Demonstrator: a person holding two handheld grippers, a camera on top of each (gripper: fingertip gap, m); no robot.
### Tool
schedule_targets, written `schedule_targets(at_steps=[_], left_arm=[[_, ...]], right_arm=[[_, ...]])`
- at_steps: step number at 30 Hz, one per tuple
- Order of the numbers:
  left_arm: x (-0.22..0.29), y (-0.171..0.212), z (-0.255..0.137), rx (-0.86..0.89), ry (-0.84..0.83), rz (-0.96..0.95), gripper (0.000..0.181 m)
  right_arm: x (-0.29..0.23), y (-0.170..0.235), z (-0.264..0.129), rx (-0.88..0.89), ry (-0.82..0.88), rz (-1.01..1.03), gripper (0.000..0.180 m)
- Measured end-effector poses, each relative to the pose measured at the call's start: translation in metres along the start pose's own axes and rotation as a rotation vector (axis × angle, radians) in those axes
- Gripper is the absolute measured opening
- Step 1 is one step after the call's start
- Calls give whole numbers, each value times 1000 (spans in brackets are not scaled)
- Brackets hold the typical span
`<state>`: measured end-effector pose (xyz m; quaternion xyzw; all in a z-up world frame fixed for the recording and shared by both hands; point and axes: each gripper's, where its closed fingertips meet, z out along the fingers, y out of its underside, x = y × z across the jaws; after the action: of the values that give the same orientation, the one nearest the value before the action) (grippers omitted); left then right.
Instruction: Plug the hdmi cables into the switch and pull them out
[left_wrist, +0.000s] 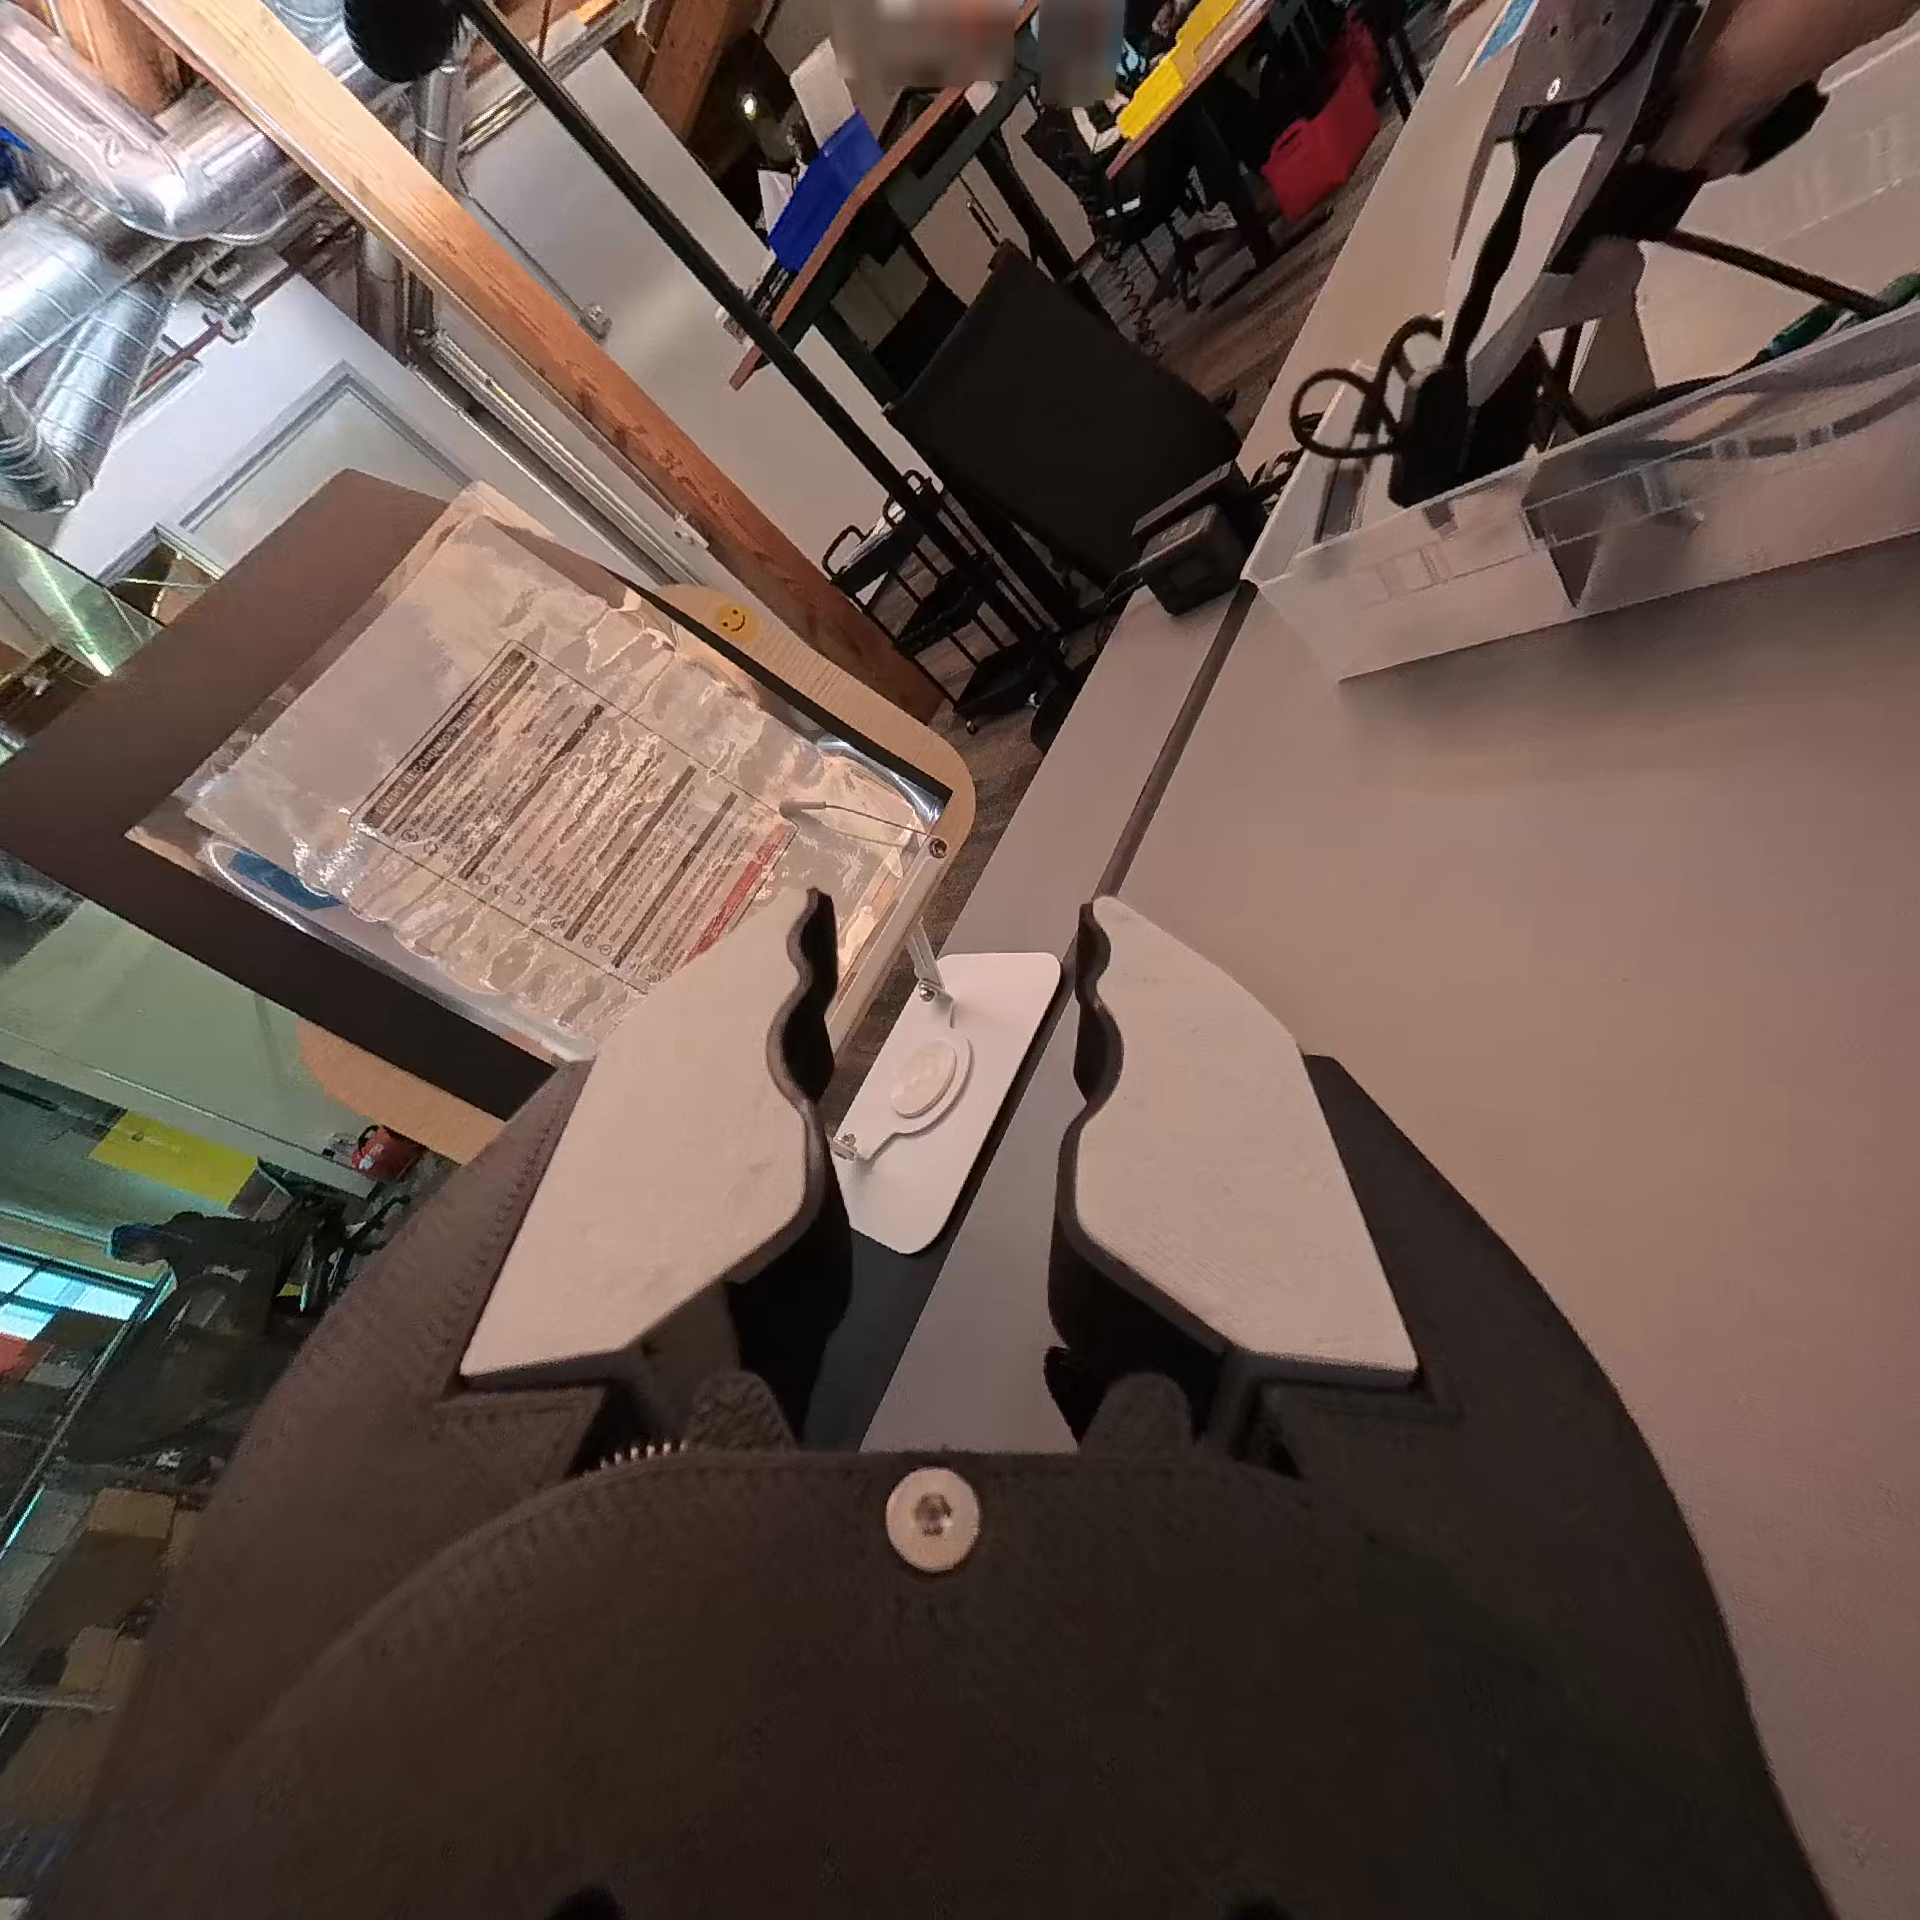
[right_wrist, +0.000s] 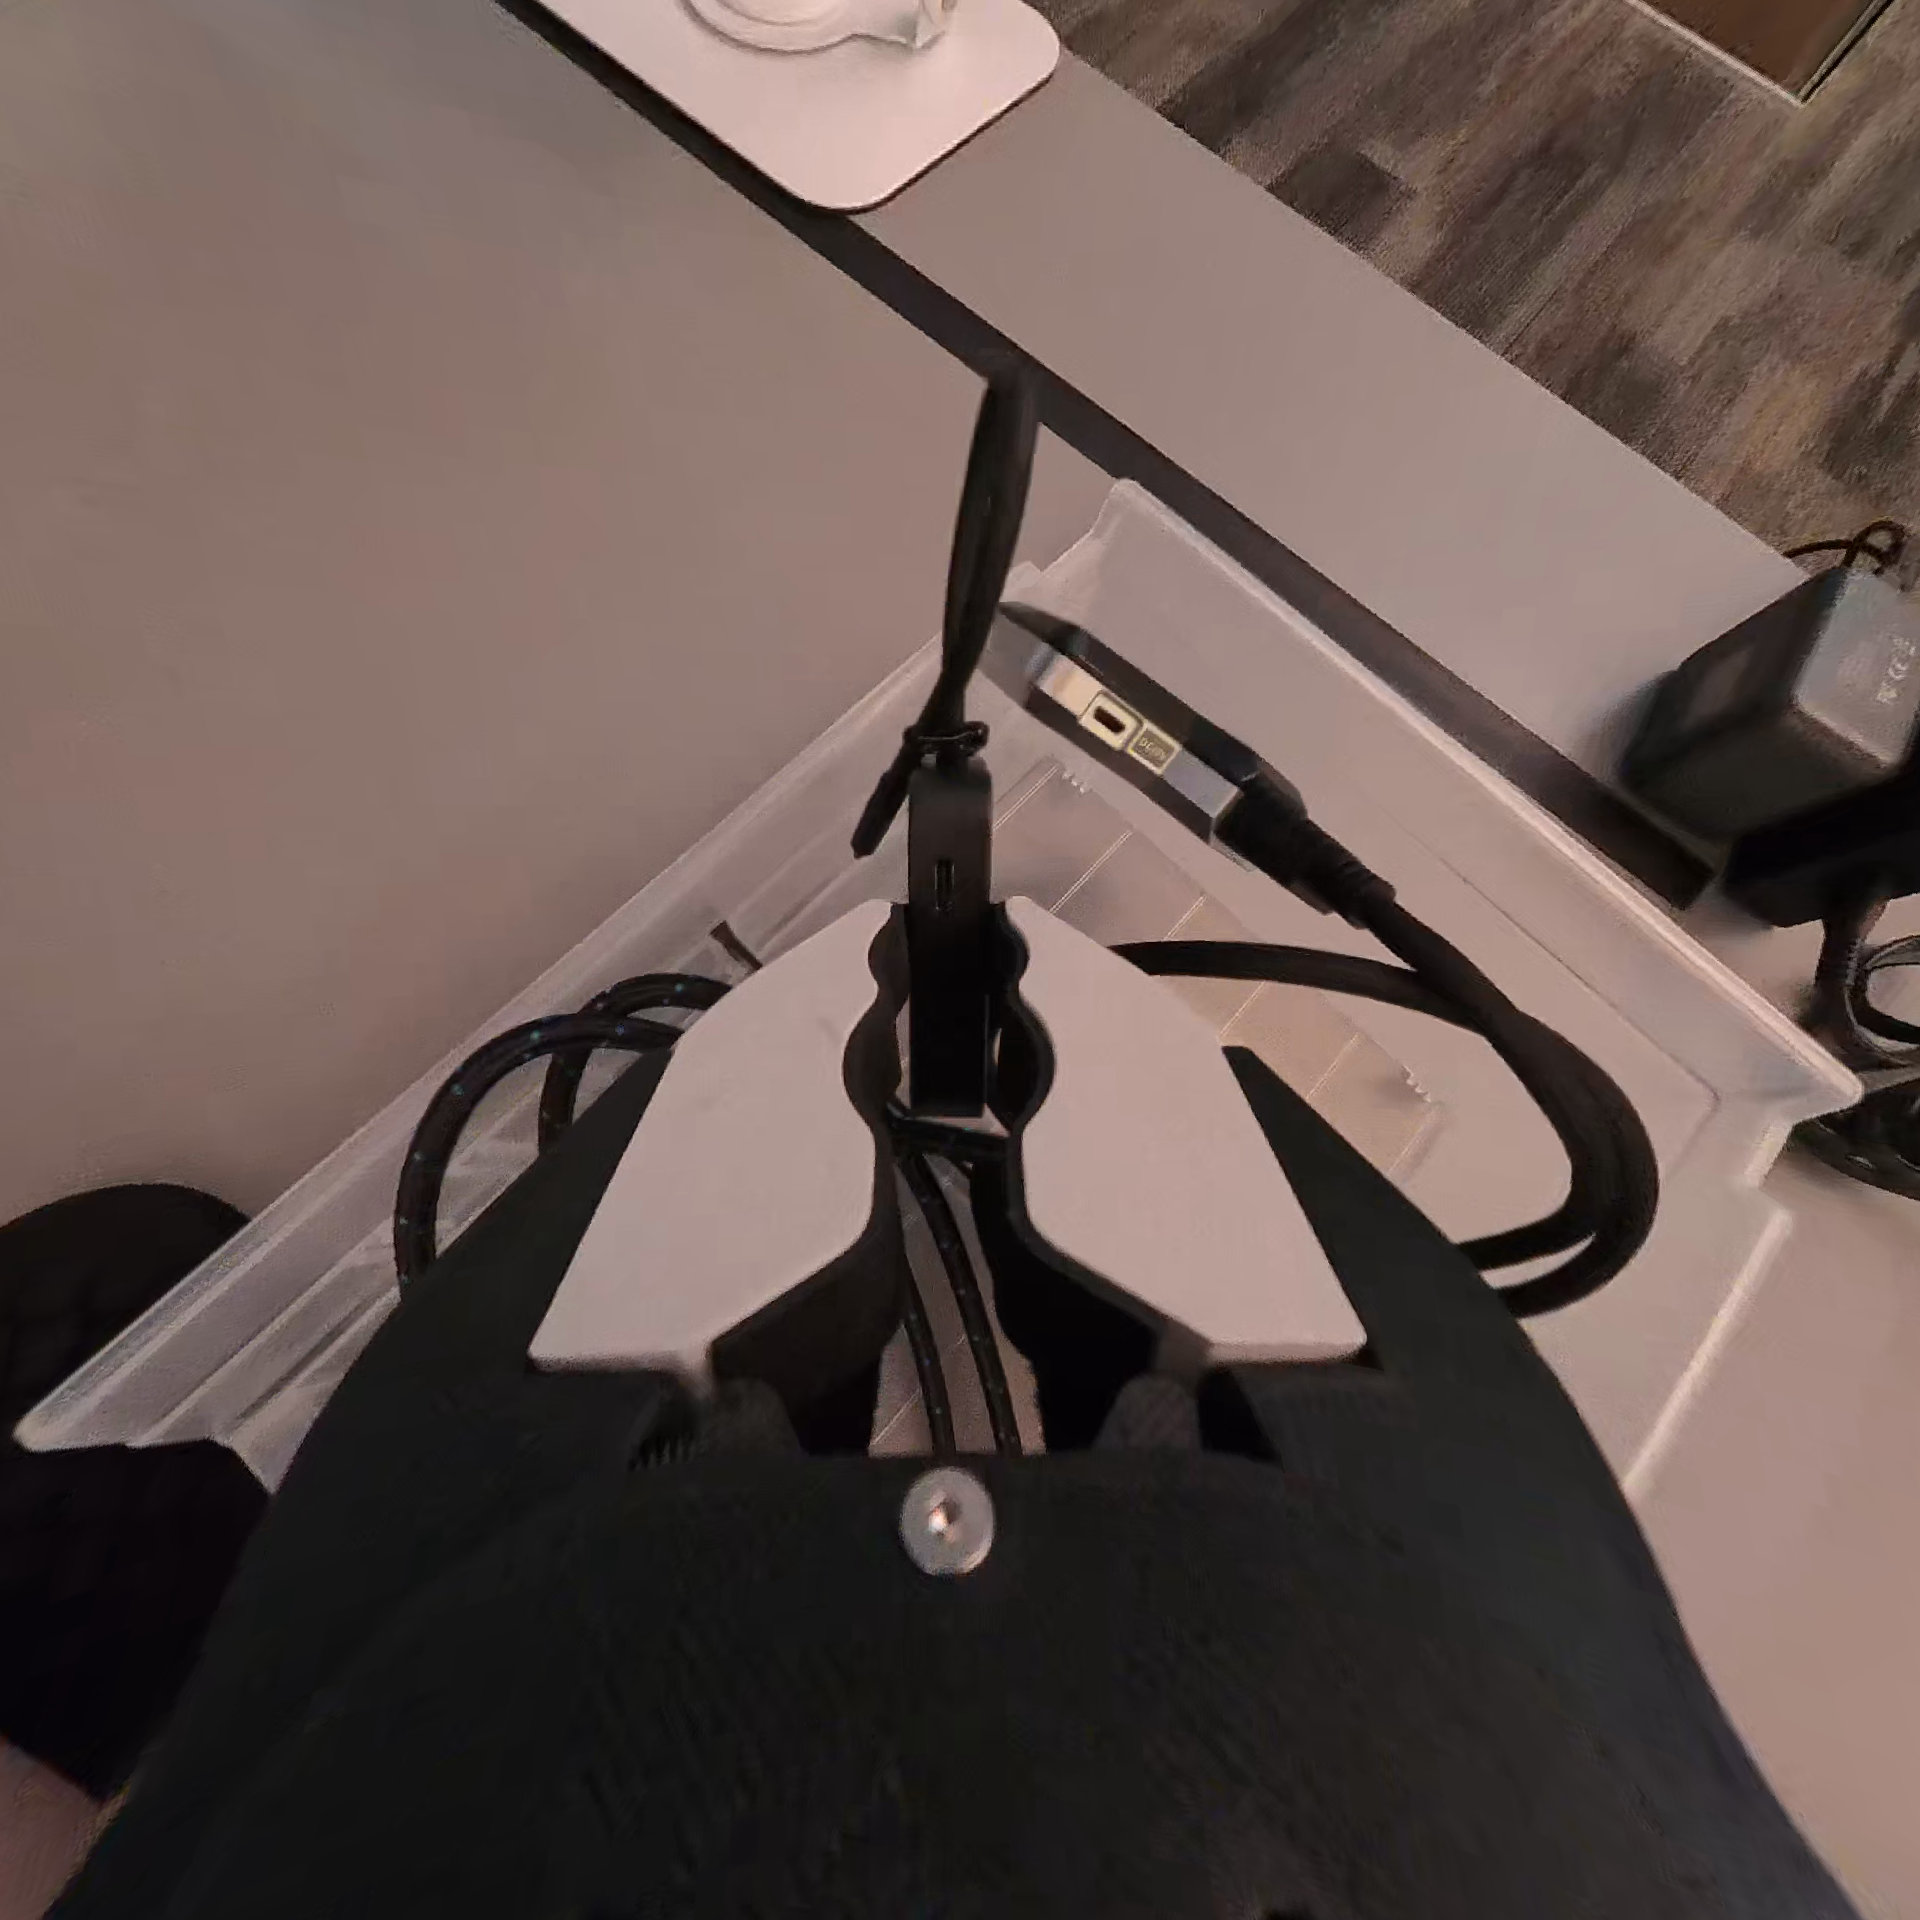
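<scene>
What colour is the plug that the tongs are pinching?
Black. The plug shows best in the right wrist view, clamped between the right tongs.

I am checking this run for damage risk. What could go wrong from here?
The right gripper pinches a black plug that looks skewed to the switch, so it could jam at a port. The looped cables in the clear tray may snag. The left gripper is open and steadies nothing.

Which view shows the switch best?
The right wrist view: the switch lies in the clear tray, side port visible, one black cable plugged in. In the left wrist view I cannot make it out; the tray appears far off.
</scene>
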<state>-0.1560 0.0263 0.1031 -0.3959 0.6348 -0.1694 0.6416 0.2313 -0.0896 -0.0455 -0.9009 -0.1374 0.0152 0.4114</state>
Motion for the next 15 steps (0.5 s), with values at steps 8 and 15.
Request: schedule_targets(at_steps=[8,15], left_arm=[[6,6,4,-44,17,33,43],[-35,25,-19,-145,-121,-37,46]], right_arm=[[2,21,23,-153,14,1,15],[17,-27,-50,72,261,50,44]])
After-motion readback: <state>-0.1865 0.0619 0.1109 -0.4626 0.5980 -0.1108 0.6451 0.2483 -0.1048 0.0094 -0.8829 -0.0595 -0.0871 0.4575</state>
